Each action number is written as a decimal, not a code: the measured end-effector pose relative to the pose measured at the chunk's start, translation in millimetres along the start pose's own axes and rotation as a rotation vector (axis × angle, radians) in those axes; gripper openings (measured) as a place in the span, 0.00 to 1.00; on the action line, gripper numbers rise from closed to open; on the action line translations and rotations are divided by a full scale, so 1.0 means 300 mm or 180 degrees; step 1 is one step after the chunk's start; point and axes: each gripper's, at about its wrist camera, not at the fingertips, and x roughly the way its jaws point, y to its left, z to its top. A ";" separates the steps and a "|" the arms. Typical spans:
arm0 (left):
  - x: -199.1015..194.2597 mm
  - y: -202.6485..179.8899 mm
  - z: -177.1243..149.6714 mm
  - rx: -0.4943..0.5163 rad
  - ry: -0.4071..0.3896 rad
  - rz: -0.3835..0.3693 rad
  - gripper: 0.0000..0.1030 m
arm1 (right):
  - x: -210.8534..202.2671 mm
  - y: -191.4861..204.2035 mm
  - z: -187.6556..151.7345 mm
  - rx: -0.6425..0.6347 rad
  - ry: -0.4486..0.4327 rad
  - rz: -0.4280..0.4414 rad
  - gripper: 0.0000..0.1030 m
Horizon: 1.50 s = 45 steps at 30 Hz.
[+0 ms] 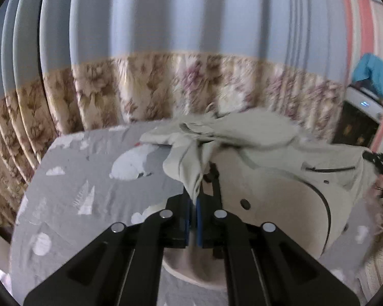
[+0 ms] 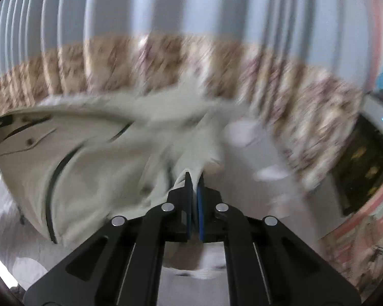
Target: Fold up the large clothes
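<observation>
Over the grey bed sheet printed with white bears and trees point(image 1: 94, 178), the pale beige jacket with dark zips and snap buttons point(image 1: 280, 199) hangs lifted between both tools. The left hand-held gripper point(image 1: 194, 199) pinches a bunched fold of its fabric; the right hand-held gripper point(image 2: 194, 186) is clamped on another fold. A floral curtain point(image 1: 140, 86) hangs behind.

The right wrist view is all smeared. The curtain point(image 2: 217, 71) is a blur. The jacket point(image 2: 94, 158) runs off the left edge. In the left view, cloth hides the fingertips point(image 1: 204, 178).
</observation>
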 end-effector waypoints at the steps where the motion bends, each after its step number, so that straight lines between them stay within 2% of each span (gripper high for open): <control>1: -0.064 -0.005 0.017 0.0043 -0.0057 -0.0009 0.03 | -0.036 -0.038 0.008 0.0047 -0.0035 0.0003 0.04; 5: -0.184 0.018 0.040 -0.0006 -0.0061 -0.0066 0.06 | -0.121 -0.110 -0.023 0.0056 -0.0118 -0.0180 0.04; 7: -0.234 0.053 0.038 -0.0006 -0.0138 0.0220 0.08 | -0.091 -0.121 -0.056 0.0007 0.0102 -0.0099 0.07; 8: -0.244 0.097 0.032 -0.0087 -0.0072 0.0359 0.29 | -0.074 -0.127 -0.077 0.0036 0.0151 -0.0146 0.11; 9: -0.242 0.130 0.017 -0.0120 -0.0012 0.0475 0.61 | -0.062 -0.130 -0.087 0.0041 0.0186 -0.0214 0.32; 10: -0.235 0.148 0.005 -0.0126 0.0014 0.0625 0.71 | -0.059 -0.130 -0.098 0.0042 0.0177 -0.0253 0.57; 11: -0.217 0.176 -0.030 -0.0130 0.0099 0.0889 0.72 | -0.060 -0.131 -0.102 0.0064 0.0121 -0.0269 0.64; 12: -0.199 0.192 -0.059 -0.0140 0.0202 0.0934 0.72 | -0.062 -0.133 -0.115 0.0088 0.0096 -0.0239 0.67; 14: -0.148 0.198 -0.145 -0.0153 0.0489 0.0883 0.72 | -0.045 -0.127 -0.124 0.0071 0.0151 -0.0199 0.70; 16: -0.119 0.176 -0.210 -0.0108 0.0611 0.0870 0.72 | -0.015 -0.112 -0.136 -0.0009 0.0249 -0.0220 0.75; 17: -0.107 0.164 -0.244 -0.0112 0.0676 0.0790 0.72 | 0.004 -0.104 -0.146 -0.0059 0.0310 -0.0219 0.76; 18: -0.093 0.143 -0.288 -0.0144 0.0713 0.0673 0.73 | 0.017 -0.098 -0.150 -0.0080 0.0338 -0.0228 0.77; 22: -0.073 0.067 -0.392 -0.0362 0.0745 0.0465 0.77 | 0.070 -0.081 -0.185 -0.0113 0.0486 -0.0188 0.77; 25: -0.085 0.013 -0.457 -0.0423 0.0731 0.0499 0.81 | 0.109 -0.087 -0.239 -0.0090 0.0619 -0.0156 0.79; 27: -0.093 -0.023 -0.491 -0.0515 0.0737 0.0442 0.87 | 0.129 -0.102 -0.280 -0.0002 0.0700 -0.0114 0.79; 30: -0.058 -0.082 -0.530 -0.0432 0.0858 0.0425 0.87 | 0.162 -0.118 -0.344 0.0161 0.0858 0.0009 0.79; 32: -0.028 -0.115 -0.545 -0.0319 0.0899 0.0366 0.85 | 0.175 -0.112 -0.374 0.0228 0.0935 0.0097 0.78; 33: -0.003 -0.132 -0.550 -0.0261 0.0922 0.0325 0.70 | 0.181 -0.105 -0.389 0.0248 0.0974 0.0199 0.78; 35: 0.018 -0.134 -0.553 -0.0314 0.0883 0.0307 0.43 | 0.197 -0.084 -0.414 0.0248 0.1072 0.0258 0.63; 36: 0.024 -0.138 -0.547 -0.0327 0.0870 0.0239 0.10 | 0.197 -0.074 -0.420 0.0232 0.1081 0.0241 0.45; 37: 0.025 -0.139 -0.538 -0.0319 0.0837 0.0222 0.08 | 0.191 -0.065 -0.419 0.0221 0.1059 0.0251 0.26; 38: 0.016 -0.137 -0.524 -0.0318 0.0766 0.0247 0.05 | 0.173 -0.045 -0.411 0.0187 0.1010 0.0250 0.15; 39: 0.006 -0.131 -0.511 -0.0316 0.0713 0.0261 0.04 | 0.156 -0.031 -0.399 0.0136 0.0954 0.0234 0.08; 43: -0.157 -0.073 -0.413 -0.0346 0.0284 0.0441 0.04 | 0.031 0.033 -0.346 0.0002 0.0646 0.0503 0.05; 45: -0.225 -0.047 -0.382 -0.0345 0.0252 0.0457 0.03 | -0.040 0.045 -0.330 -0.0033 0.0536 0.0536 0.05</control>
